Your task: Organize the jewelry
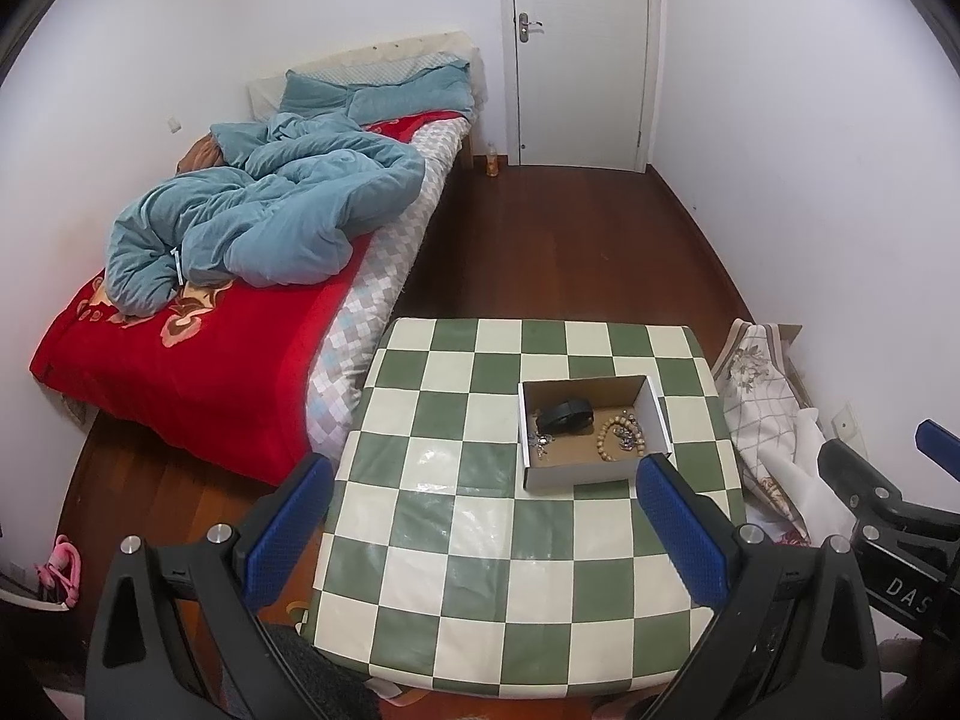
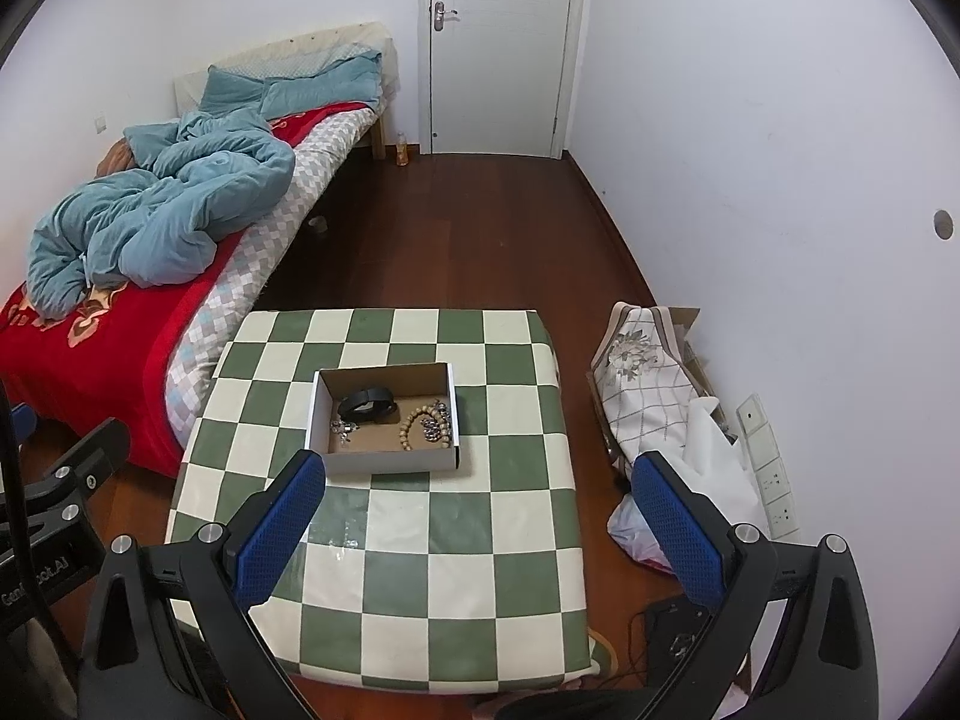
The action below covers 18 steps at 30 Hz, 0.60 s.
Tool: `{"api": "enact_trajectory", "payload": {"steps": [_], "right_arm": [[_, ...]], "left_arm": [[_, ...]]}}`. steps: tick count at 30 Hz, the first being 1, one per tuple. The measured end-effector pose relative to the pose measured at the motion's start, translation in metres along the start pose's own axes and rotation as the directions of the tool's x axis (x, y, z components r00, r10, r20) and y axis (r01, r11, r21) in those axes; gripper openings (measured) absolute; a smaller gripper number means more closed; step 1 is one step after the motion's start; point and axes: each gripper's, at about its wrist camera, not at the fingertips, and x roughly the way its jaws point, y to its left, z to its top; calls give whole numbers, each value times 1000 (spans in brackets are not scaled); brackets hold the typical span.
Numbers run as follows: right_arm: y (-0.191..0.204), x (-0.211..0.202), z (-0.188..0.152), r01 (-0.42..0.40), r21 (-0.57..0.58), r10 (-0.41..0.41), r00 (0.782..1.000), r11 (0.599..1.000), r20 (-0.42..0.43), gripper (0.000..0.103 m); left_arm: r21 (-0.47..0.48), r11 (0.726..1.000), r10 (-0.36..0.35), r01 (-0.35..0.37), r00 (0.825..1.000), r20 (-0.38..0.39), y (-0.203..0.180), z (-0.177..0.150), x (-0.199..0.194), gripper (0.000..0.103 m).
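Above near desk edge, left gripper [image 1: 483,516] fingers [image 1: 681,534] spread wide, empty. Right gripper [image 2: 480,516] fingers [image 2: 279,519] likewise apart, holding nothing. Beyond them, cardboard box [image 2: 384,461] on checkered desk [image 2: 432,588]: black band [image 2: 367,403] far inside, bead bracelet [image 2: 414,427] right, metal trinkets [image 2: 343,429] left. Bed [image 1: 198,354] far left.

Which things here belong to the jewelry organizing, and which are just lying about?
Belongs to the job:
- cardboard box on the checkered table
- black band, wooden bead bracelet and small metal pieces inside it
- left gripper and right gripper, both open and empty

Just lying about:
- bed with blue duvet
- bottle by the door
- floral cloth by the wall
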Motion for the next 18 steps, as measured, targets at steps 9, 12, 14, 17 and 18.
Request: {"api": "enact_trajectory", "payload": {"steps": [9, 12, 14, 17, 18], "right_arm": [[1, -2, 0, -4, 1, 4, 1000, 1000, 1, 103], [2, -3, 0, -4, 2, 4, 1000, 1000, 5, 103], [2, -5, 1, -4, 4, 4, 1000, 1000, 9, 103], [2, -7, 2, -4, 6, 4, 1000, 1000, 14, 103], [2, -7, 2, -5, 7, 5, 1000, 1000, 15, 103]], "left_arm": [[-1, 1000, -3, 3, 1000, 4, -1, 1, -1, 103], [1, 1000, -5, 5, 1000, 7, -2, 2, -2, 103], [-1, 1000, -5, 5, 1000, 11, -2, 3, -4, 103], [1, 1000, -6, 6, 1000, 12, -2, 4, -5, 103], [0, 1000, -4, 4, 1000, 12, -1, 3, -5, 103]]}}
